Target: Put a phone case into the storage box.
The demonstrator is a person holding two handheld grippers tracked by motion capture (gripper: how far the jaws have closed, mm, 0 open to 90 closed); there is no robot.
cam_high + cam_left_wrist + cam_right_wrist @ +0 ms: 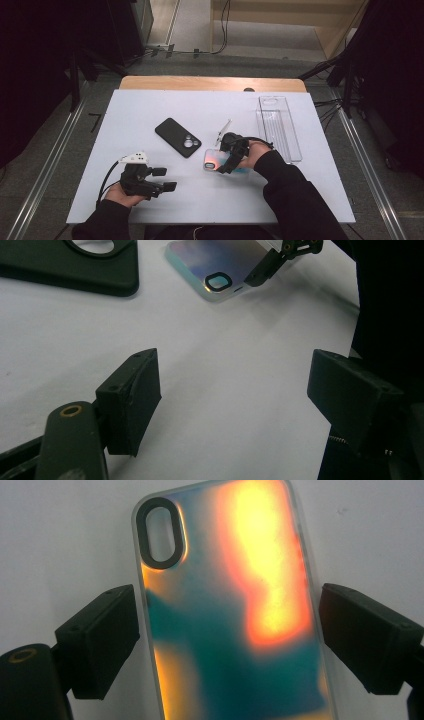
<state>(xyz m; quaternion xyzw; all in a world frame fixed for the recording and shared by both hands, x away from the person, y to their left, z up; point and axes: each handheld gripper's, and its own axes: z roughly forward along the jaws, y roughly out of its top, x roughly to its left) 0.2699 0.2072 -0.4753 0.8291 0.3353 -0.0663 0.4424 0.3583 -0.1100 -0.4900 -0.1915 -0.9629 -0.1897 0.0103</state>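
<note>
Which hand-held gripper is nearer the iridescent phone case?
Right. The right hand-held gripper straddles the iridescent phone case, jaws either side; the left hand-held gripper sits apart, open over bare table.

Iridescent orange-teal phone case (235, 610), black phone case (178, 137), white table (150, 110).

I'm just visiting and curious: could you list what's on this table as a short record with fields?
surface: white table
shiny phone case: iridescent, lying flat between the jaws of the right hand-held gripper, which stand at either side of it, not pressing
black phone case: left of the shiny one, apart
clear tray: far right
left hand-held gripper: open, over bare table
</note>
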